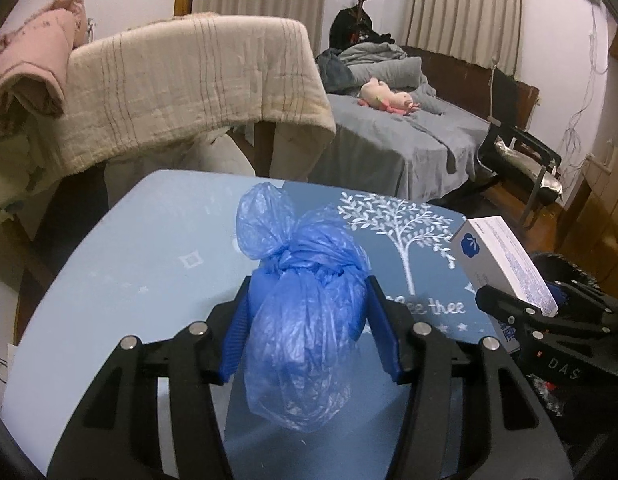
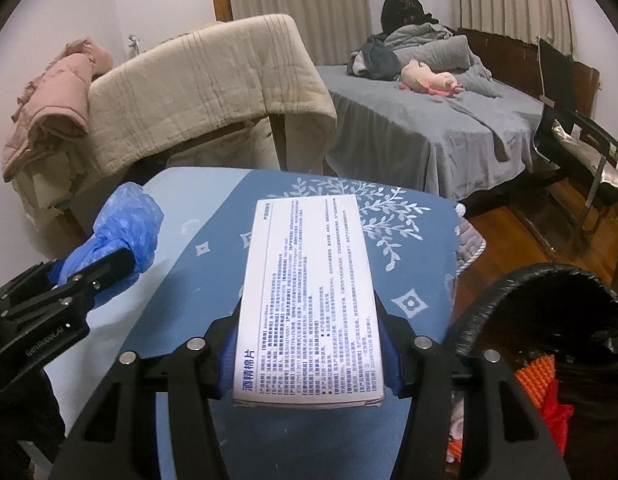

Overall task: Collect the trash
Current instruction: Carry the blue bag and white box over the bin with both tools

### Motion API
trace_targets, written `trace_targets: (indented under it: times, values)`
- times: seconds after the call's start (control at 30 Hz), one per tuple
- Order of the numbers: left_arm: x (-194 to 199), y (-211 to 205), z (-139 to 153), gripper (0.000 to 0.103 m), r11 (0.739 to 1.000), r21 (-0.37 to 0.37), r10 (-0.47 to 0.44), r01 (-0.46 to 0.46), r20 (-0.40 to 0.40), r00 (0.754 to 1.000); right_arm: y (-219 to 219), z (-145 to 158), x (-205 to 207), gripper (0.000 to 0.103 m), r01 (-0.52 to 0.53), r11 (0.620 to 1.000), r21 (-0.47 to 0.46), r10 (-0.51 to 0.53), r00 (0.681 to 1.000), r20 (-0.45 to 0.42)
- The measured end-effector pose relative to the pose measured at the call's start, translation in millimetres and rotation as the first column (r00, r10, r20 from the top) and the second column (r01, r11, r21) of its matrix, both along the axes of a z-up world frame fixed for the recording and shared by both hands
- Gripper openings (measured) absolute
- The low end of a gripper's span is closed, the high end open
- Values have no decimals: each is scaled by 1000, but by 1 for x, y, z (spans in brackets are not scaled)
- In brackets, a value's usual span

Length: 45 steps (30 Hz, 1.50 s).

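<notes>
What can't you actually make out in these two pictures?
- Blue plastic bag, left wrist view: knotted shut, contents hidden.
- White box, right wrist view: small print too fine to read; contents unseen.
- Black-lined bin, right wrist view: cut off by the edge, most of its inside hidden.
- Table, both views: near part covered by the jaws.

The blue tablecloth ahead lies bare, with the black bin crowding its right edge.
</notes>
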<state>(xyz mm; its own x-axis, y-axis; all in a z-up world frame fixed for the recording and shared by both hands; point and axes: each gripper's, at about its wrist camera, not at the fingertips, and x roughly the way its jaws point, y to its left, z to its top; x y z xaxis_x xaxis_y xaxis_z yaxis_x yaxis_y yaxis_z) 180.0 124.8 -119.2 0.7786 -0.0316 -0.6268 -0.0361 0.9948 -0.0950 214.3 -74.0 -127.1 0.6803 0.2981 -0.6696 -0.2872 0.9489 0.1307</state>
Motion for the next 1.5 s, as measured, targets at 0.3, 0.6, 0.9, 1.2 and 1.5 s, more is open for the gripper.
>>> trace_targets:
  times: [0.3,0.6,0.9,1.2,1.5]
  values:
    - [-30,-25,29,52,1000,0,-22,22,36,999,-26,30,-33,55,-2,1000,5,1,999,53]
    - [-50,-57,55,53,998,6,-60,60,82,995,-52,58,-62,55,10,1000,2,-10,993,113]
    - [-63,-94,71,53,992,9,-128,128,117,985,-81,73,-83,55,61,998,6,-62,986,153]
    - [-64,-138,74,53,976,11,-218,218,134,967,-128,73,-97,55,155,988,9,-154,976,153]
    - [-57,-184,66,53,949,13,-313,315,136,940,-178,63,-111,55,260,966,4,-258,956,138]
